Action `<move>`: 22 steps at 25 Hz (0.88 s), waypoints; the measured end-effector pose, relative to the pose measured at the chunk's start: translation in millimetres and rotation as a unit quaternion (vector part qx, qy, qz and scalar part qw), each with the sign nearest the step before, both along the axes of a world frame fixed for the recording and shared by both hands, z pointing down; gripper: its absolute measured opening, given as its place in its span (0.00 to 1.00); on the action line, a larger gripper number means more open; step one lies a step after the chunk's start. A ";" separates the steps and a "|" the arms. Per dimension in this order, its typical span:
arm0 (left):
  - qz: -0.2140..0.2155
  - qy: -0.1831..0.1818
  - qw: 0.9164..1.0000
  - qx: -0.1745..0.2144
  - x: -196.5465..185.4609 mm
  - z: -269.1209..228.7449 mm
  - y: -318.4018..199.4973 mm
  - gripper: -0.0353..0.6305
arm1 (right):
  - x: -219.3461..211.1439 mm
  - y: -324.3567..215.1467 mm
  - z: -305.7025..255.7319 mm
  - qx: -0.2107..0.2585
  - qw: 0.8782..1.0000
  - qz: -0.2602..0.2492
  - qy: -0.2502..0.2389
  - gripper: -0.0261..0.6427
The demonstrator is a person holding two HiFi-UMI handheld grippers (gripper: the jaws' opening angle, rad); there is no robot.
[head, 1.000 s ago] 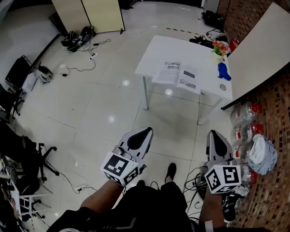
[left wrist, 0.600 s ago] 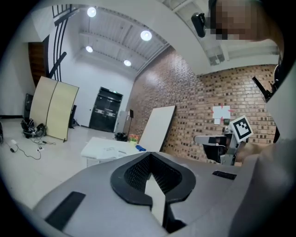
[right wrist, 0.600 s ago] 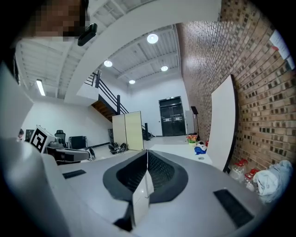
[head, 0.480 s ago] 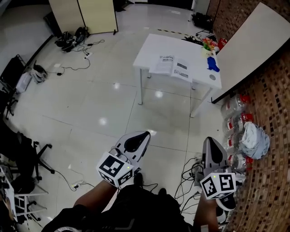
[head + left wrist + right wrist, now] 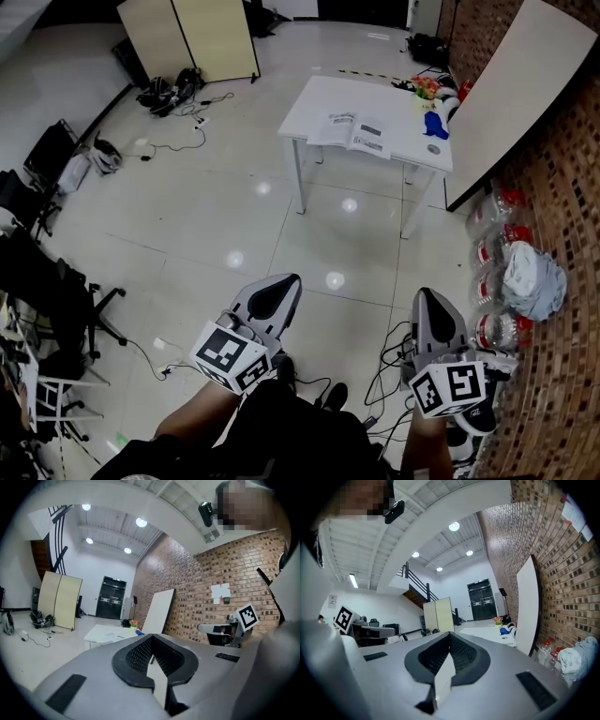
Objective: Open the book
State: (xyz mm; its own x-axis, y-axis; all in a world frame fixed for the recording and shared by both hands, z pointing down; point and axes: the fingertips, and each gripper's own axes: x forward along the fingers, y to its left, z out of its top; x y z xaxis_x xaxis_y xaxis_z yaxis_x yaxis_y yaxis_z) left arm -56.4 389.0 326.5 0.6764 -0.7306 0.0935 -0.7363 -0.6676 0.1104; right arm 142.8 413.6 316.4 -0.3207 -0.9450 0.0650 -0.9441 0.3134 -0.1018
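Observation:
The book (image 5: pixel 356 131) lies open, pages up, on a white table (image 5: pixel 314 98) far across the floor. Both grippers are held low by the person's body, well short of the table. My left gripper (image 5: pixel 286 281) is shut with nothing in it, its tips meeting in the left gripper view (image 5: pixel 151 637), where the table (image 5: pixel 105 633) shows small beyond them. My right gripper (image 5: pixel 424 295) is also shut and empty (image 5: pixel 451 635), pointing toward the table (image 5: pixel 487 631).
A blue object (image 5: pixel 431 124) and flowers (image 5: pixel 427 89) sit at the table's far end. A white board (image 5: pixel 525 80) leans on the brick wall at right, with bottle packs (image 5: pixel 502 253) and a white bag (image 5: pixel 534 281) below. Cables (image 5: pixel 394 361) lie by the feet; chairs (image 5: pixel 56 281) stand at left.
The table with the open book has shrunk and shifted up in the head view, so it is farther off. Both grippers stay shut near the body.

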 end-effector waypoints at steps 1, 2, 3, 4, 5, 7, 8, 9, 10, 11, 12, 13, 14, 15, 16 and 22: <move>0.002 -0.001 1.000 0.002 -1.1 -3.7 6.0 0.05 | -3.4 4.1 -0.4 -0.002 1.000 -0.004 0.000 0.04; 0.003 -0.001 1.000 0.004 -3.7 -6.8 11.5 0.05 | -8.2 8.4 -1.5 -0.003 1.000 -0.008 0.000 0.04; 0.005 0.000 1.000 0.006 -7.3 -9.5 16.3 0.05 | -13.1 12.5 -3.4 -0.003 1.000 -0.010 0.000 0.04; 0.006 0.004 1.000 0.008 -11.5 -12.1 20.3 0.05 | -17.6 16.1 -5.8 -0.002 1.000 -0.010 0.000 0.04; 0.007 0.008 1.000 0.011 -16.0 -14.3 23.5 0.05 | -21.8 18.9 -8.4 0.000 1.000 -0.008 0.001 0.04; 0.011 0.013 1.000 0.018 -25.1 -17.8 27.4 0.05 | -29.0 22.8 -12.9 0.004 1.000 -0.001 0.002 0.04; 0.014 0.013 1.000 0.022 -29.8 -20.0 27.9 0.05 | -32.9 24.0 -15.1 0.007 1.000 0.002 0.003 0.04; 0.015 0.011 0.999 0.026 -35.0 -22.3 27.9 0.05 | -37.5 24.7 -17.3 0.010 1.000 0.003 0.004 0.04; 0.014 0.011 0.999 0.029 -41.0 -23.8 27.8 0.05 | -42.3 25.1 -19.0 0.012 1.000 0.003 0.007 0.04; 0.010 0.012 0.999 0.029 -47.7 -23.8 27.9 0.05 | -46.9 25.5 -19.8 0.012 1.000 0.003 0.009 0.04; 0.005 0.015 1.000 0.025 -54.2 -22.7 28.2 0.05 | -50.8 26.2 -20.1 0.010 1.000 0.004 0.008 0.04; 0.002 0.018 1.000 0.021 -59.7 -21.4 29.0 0.05 | -54.0 27.5 -20.2 0.007 1.000 0.005 0.007 0.04; 0.001 0.019 1.000 0.017 -63.4 -20.5 30.4 0.05 | -56.4 29.2 -20.1 0.006 1.000 0.006 0.008 0.04; 0.001 0.019 1.000 0.017 -65.5 -20.4 31.9 0.05 | -58.2 30.9 -19.9 0.005 1.000 0.007 0.011 0.04; 0.002 0.020 1.000 0.018 -66.7 -20.9 33.2 0.05 | -59.5 32.2 -19.7 0.004 1.000 0.008 0.012 0.04; 0.006 0.024 0.999 0.019 -72.7 -23.1 41.8 0.05 | -68.3 37.6 -21.2 0.003 1.000 0.012 0.018 0.04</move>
